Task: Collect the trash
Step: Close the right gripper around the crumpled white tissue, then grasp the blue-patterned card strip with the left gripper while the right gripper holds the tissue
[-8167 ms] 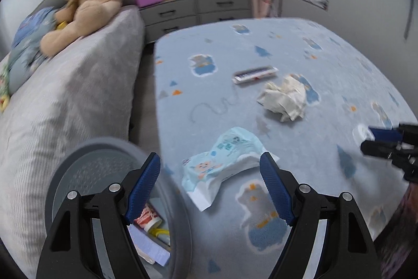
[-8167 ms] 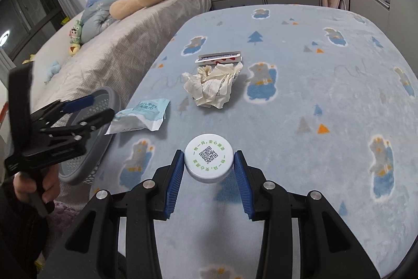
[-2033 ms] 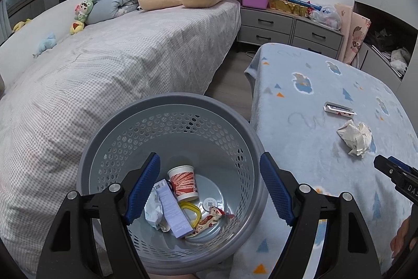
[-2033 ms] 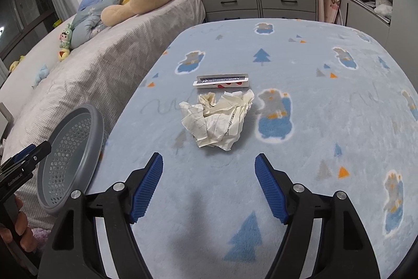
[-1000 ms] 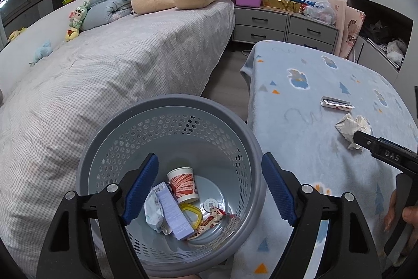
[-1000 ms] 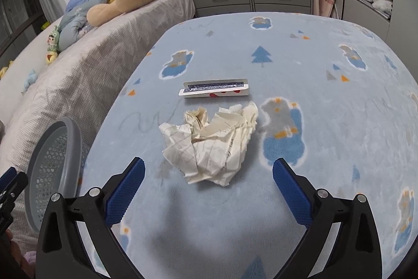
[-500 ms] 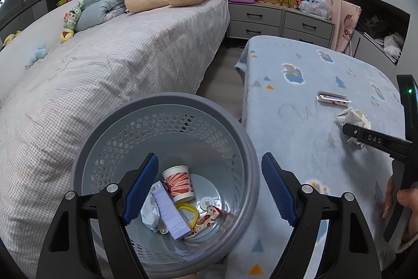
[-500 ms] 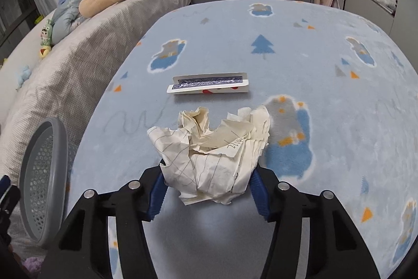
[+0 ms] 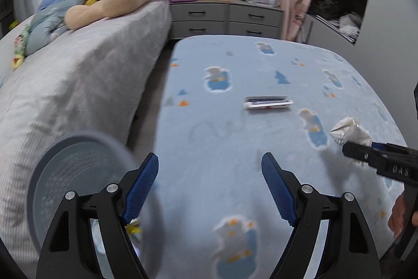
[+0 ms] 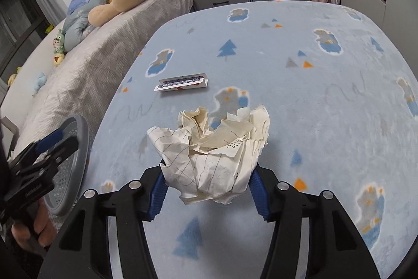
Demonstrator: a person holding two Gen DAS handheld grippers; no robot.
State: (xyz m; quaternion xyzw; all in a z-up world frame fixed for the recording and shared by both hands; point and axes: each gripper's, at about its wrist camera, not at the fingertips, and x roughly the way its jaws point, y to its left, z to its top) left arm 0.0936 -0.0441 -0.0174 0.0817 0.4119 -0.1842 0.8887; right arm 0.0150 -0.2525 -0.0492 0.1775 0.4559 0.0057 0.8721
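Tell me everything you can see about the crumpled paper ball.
The crumpled paper ball is off-white paper, some of it ruled in a grid, with a bit of handwriting, crushed into a loose, ragged wad. The right tool grips it, one blue pad against each side. It sits above the blue blanket, nearer the camera than the flat wrapper; whether it touches the blanket, I cannot tell.

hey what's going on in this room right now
A person is clearing trash off a blue blanket with a claw in each hand. The right claw is shut on a crumpled paper ball. The left claw is open and empty, beside the grey trash basket. A flat wrapper lies on the blanket, not yet picked up.
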